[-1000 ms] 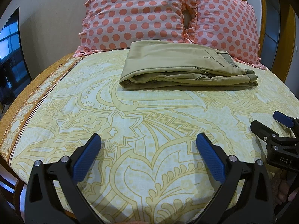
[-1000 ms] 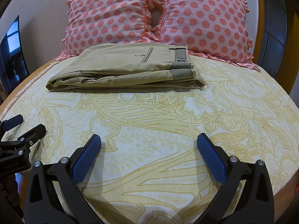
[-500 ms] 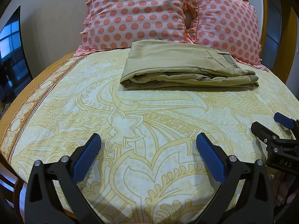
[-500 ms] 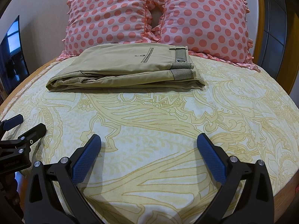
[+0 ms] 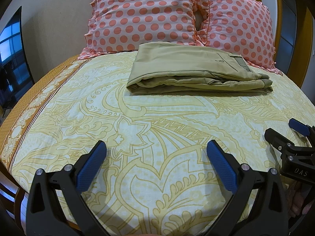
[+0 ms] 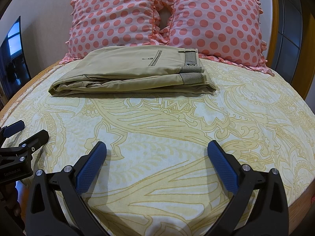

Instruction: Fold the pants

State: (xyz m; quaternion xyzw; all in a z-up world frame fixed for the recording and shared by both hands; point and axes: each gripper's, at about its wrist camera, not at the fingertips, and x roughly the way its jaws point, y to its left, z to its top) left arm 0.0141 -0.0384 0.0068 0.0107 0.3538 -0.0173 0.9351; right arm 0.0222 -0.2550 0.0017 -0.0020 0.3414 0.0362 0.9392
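Pants (image 5: 196, 72) lie folded in a flat khaki stack on the bed (image 5: 137, 129), just in front of two polka-dot pillows (image 6: 165, 15). Left tongs (image 5: 156, 162) and right tongs (image 6: 157, 162) hover over the near sheet, well apart from the pants, both spread wide and holding nothing.

The folded pants (image 6: 130, 72) lie on the bed (image 6: 177, 118) near its head edge, just before two pillows (image 6: 167, 13) side by side.

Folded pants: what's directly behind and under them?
Behind the folded pants, two polka-dot pillows stand upright. Under them lies the patterned bedsheet; the covered part is hidden.
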